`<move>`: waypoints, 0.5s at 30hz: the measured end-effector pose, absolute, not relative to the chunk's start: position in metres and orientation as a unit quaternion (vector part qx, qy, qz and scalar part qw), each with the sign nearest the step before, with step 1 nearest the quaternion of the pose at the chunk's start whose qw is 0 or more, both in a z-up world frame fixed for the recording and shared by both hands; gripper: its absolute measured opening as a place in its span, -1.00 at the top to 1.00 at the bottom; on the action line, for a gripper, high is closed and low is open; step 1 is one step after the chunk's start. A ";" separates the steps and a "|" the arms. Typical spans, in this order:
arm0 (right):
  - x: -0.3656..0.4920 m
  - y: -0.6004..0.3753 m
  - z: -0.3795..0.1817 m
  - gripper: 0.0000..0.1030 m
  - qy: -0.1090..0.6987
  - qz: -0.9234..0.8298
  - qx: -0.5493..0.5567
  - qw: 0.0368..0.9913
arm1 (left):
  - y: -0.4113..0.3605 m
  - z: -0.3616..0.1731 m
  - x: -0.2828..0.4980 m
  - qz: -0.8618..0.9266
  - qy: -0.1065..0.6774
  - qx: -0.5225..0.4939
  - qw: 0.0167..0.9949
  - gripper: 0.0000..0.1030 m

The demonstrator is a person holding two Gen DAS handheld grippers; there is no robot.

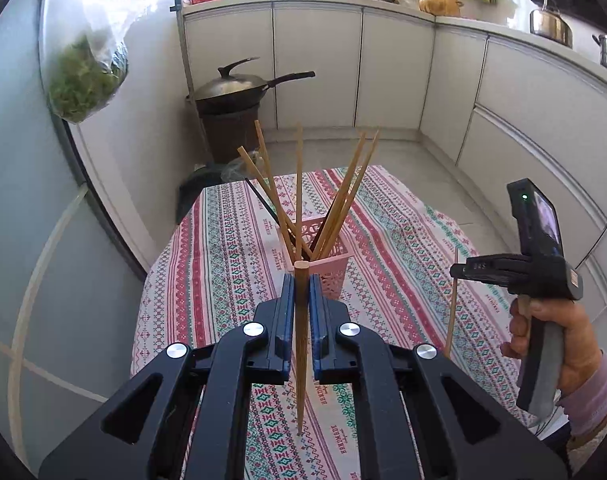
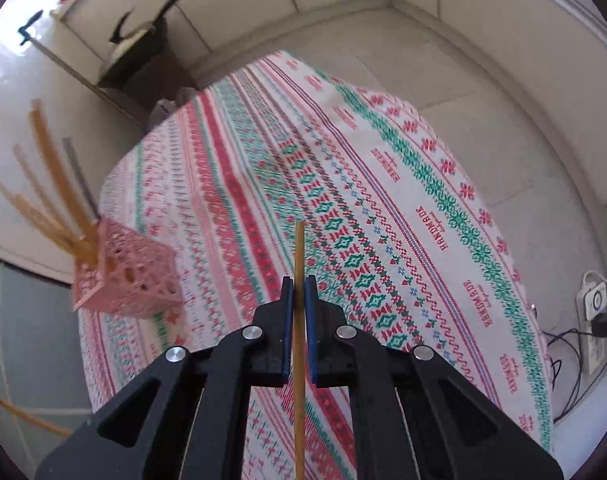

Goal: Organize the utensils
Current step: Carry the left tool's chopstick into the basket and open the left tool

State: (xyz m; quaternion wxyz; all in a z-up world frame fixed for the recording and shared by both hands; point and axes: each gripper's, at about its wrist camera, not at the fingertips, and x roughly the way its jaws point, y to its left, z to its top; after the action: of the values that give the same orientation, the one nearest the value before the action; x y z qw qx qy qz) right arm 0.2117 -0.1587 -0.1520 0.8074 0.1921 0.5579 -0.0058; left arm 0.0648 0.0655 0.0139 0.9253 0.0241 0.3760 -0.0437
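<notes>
While the left gripper [image 1: 302,280] is closed on a round wooden chopstick [image 1: 302,344], that stick stands nearly upright between its blue pads, its blunt end poking just above the fingertips and its thin tip hanging close over the tablecloth [image 1: 231,248]. Just beyond the fingertips, toward the far side of the table, sits a pink perforated utensil basket [image 1: 331,264] holding a fan of bamboo chopsticks [image 1: 339,196] and one dark stick among them. To the right, the right gripper [image 1: 459,271], carried in a person's hand [image 1: 551,340] with a lilac sleeve, is clamped on a second, thinner chopstick [image 1: 452,308] that hangs almost vertical, well apart from the basket. In the right wrist view that thin chopstick [image 2: 299,320] runs straight up between the nearly shut pads of the right gripper [image 2: 299,282], its top clear above them, with the pink basket [image 2: 127,276] off to the left.

The cloth is white with red, green and blue knitted-style bands and covers a small table on a pale tiled floor. White cabinets curve around the far and right sides; a lidded wok [image 1: 231,88] rests on a dark stand at far left, and a bag of greens [image 1: 83,80] hangs on the left.

The word "HANDMADE" repeats along the cloth.
</notes>
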 end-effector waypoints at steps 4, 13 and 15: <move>0.191 -0.156 -0.120 0.88 0.533 0.022 0.186 0.825 | 0.074 0.021 0.060 -0.051 0.373 0.006 0.926 0.87; 0.145 -0.153 -0.062 0.88 0.489 0.074 0.171 0.852 | 0.084 0.032 0.050 -0.041 0.363 -0.005 0.931 0.87; 0.138 -0.154 -0.054 0.88 0.483 0.080 0.174 0.854 | 0.086 0.035 0.049 -0.039 0.360 -0.009 0.932 0.87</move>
State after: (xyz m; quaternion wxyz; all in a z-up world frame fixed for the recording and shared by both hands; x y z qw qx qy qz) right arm 0.1383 -0.1543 -0.0540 0.8544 0.1742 0.4829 0.0802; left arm 0.0493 0.0862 0.0346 0.9322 -0.0090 0.3597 -0.0391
